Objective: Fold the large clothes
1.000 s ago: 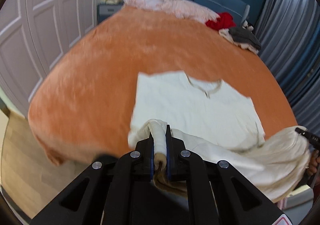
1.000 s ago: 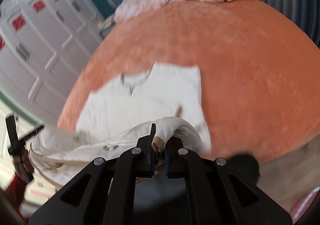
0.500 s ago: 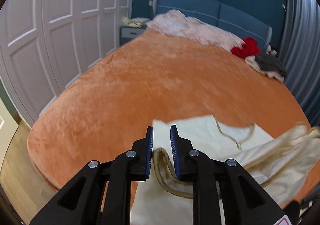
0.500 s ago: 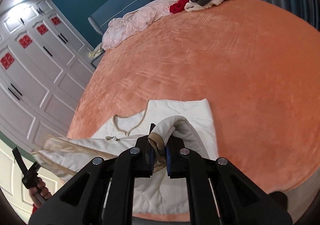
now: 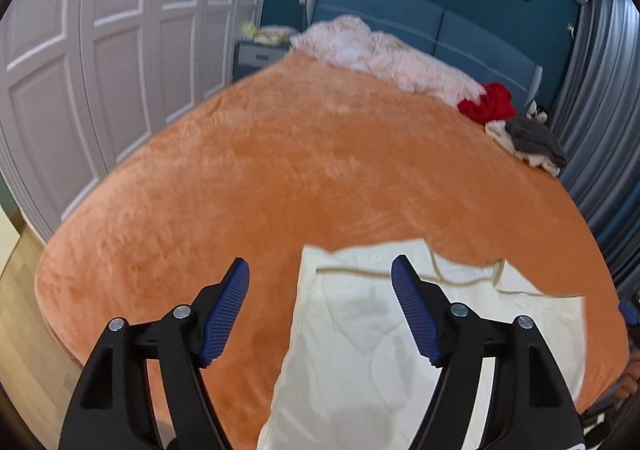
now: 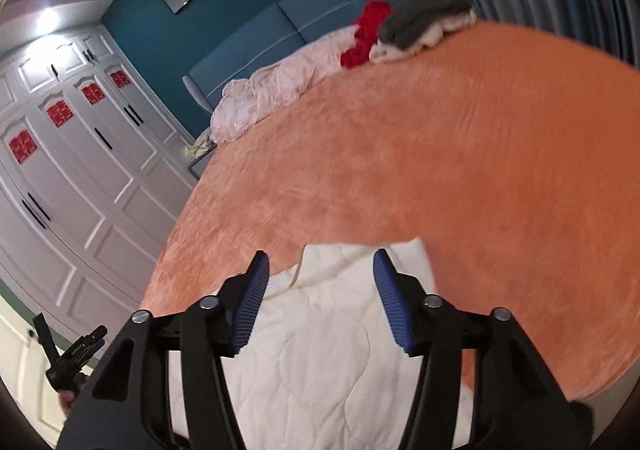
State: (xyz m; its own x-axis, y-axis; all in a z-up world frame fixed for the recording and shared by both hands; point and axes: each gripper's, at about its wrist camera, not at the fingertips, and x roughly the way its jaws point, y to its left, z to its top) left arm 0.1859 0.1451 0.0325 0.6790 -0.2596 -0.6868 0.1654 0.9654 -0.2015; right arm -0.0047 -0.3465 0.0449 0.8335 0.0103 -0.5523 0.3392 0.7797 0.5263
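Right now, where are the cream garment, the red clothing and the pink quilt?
cream garment (image 5: 360, 350), left wrist view, its flat quilted middle
red clothing (image 5: 490, 106), left wrist view, centre of the heap
pink quilt (image 6: 276, 86), right wrist view, its crumpled middle

Left claw (image 5: 320, 270), right claw (image 6: 318, 262) agape

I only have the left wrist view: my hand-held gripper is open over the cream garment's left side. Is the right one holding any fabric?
Observer: No. The right hand-held gripper is open, with nothing between its fingers. The cream garment lies flat on the orange bed beneath it.
Operator: Which part is it over?
Observer: The far right corner. The garment's right edge runs just outside its right finger.
Operator: Does that camera show my gripper?
Observer: Yes. The left hand-held gripper shows small at the picture's left border, in front of the wardrobe.
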